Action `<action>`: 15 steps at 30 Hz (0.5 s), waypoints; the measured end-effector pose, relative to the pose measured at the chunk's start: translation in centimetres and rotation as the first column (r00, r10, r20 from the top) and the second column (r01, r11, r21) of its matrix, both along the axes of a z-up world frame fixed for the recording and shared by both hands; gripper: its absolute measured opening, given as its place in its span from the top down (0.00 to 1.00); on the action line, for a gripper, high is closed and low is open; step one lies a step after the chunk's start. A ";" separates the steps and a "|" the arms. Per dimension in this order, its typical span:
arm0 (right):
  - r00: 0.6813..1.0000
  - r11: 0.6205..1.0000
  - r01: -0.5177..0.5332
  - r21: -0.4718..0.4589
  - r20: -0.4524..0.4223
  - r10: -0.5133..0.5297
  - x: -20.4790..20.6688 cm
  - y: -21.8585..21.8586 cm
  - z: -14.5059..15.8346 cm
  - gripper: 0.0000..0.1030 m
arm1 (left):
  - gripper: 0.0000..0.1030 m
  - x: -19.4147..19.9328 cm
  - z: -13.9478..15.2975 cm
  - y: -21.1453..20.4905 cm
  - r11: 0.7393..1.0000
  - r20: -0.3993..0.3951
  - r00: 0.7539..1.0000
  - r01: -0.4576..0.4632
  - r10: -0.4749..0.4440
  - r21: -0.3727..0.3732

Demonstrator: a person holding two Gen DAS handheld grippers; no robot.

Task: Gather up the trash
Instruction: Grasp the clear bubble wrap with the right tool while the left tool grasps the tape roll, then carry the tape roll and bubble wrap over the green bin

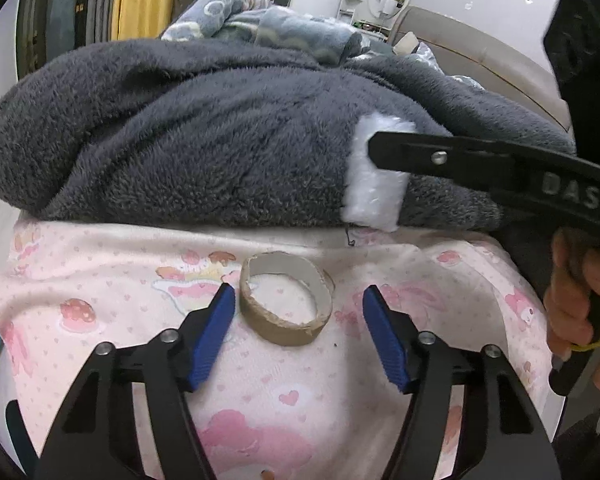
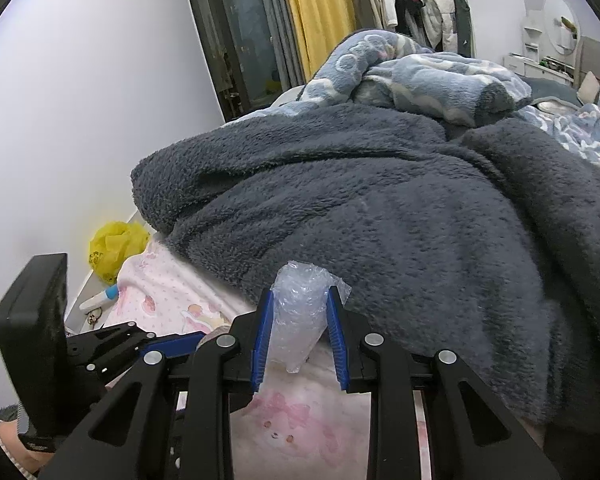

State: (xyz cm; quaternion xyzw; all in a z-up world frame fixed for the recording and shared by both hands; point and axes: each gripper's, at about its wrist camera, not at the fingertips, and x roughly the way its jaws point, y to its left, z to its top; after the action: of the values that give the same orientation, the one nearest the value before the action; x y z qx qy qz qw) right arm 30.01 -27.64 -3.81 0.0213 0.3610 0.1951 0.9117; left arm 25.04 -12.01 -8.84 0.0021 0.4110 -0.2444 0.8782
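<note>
A brown cardboard tape ring (image 1: 286, 302) lies flat on the pink cartoon bedsheet (image 1: 100, 280). My left gripper (image 1: 298, 296) is open, its blue pads on either side of the ring, not touching it. My right gripper (image 2: 300, 304) is shut on a crumpled piece of clear bubble wrap (image 2: 300, 316), held just above the sheet at the edge of the dark grey fleece blanket (image 2: 400, 220). In the left wrist view the right gripper's black finger (image 1: 440, 156) reaches in from the right with the white-looking wrap (image 1: 374, 176) behind it.
The grey fleece blanket (image 1: 200, 132) is heaped behind the ring, with a blue patterned blanket (image 2: 412, 68) beyond. A yellow plastic bag (image 2: 114, 248) and a white-and-blue tube (image 2: 100, 300) lie by the wall at the bed's left edge.
</note>
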 end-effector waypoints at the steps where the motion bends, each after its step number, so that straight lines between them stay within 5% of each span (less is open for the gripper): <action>1: 1.000 1.000 0.002 0.004 -0.002 -0.002 -0.1 -0.3 0.0 0.74 | 0.34 0.0 0.0 -0.2 1.000 -0.002 1.000 -0.003 0.003 0.006; 11: 1.000 1.000 0.015 0.013 -0.015 -0.015 -2.0 -1.4 0.0 0.74 | 0.54 0.4 -0.6 -1.3 0.999 -0.020 0.999 -0.024 0.025 0.032; 15: 1.000 1.000 0.025 0.012 -0.017 -0.025 -3.2 -1.7 0.0 0.74 | 0.55 0.4 -0.5 -1.1 0.999 -0.021 0.999 -0.035 0.036 0.020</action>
State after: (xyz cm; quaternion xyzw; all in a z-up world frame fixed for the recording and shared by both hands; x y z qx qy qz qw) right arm 26.83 -29.34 -3.81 0.0330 0.3673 0.1855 0.9108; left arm 25.39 -13.15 -9.36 0.0010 0.4230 -0.2246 0.8779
